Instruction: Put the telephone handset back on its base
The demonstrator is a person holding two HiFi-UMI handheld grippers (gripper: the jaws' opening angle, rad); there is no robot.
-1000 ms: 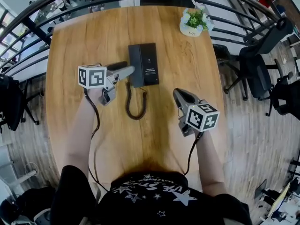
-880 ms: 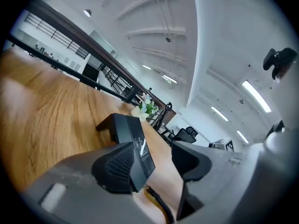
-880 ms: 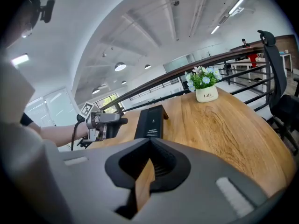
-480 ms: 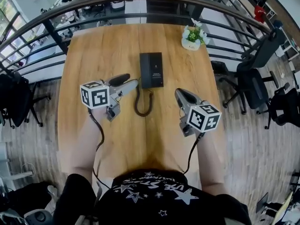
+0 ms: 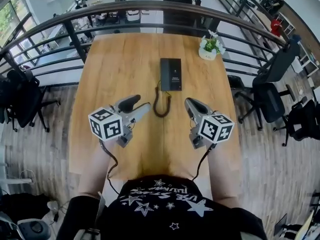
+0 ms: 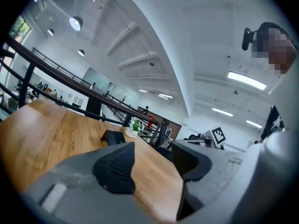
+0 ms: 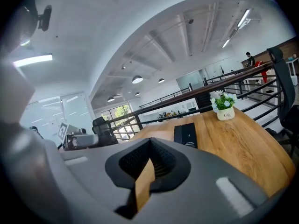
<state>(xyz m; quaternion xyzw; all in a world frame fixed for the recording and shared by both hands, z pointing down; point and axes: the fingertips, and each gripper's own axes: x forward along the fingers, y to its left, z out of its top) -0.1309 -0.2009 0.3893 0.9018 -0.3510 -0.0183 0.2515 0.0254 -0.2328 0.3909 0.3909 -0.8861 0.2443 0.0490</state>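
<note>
The black telephone base (image 5: 172, 74) lies at the far middle of the wooden table (image 5: 115, 69). The handset (image 5: 165, 74) rests along the base's left side, and its coiled cord (image 5: 161, 104) loops toward me. My left gripper (image 5: 136, 106) hovers near left of the cord, rolled on its side and open, with only bare wood between its pads (image 6: 114, 167). My right gripper (image 5: 191, 104) sits right of the cord with its jaws together and nothing in them. The base shows small and far off in both the left gripper view (image 6: 113, 136) and the right gripper view (image 7: 185, 134).
A white pot with a green plant (image 5: 210, 48) stands at the table's far right corner. A dark metal railing (image 5: 150, 6) curves round the table's far side. Office chairs (image 5: 272, 91) stand on the floor to the right, and another chair (image 5: 25, 101) to the left.
My left gripper has drawn back from beside the base toward me and to the left. The right gripper has barely shifted. The head view has tilted, so the table looks farther away.
</note>
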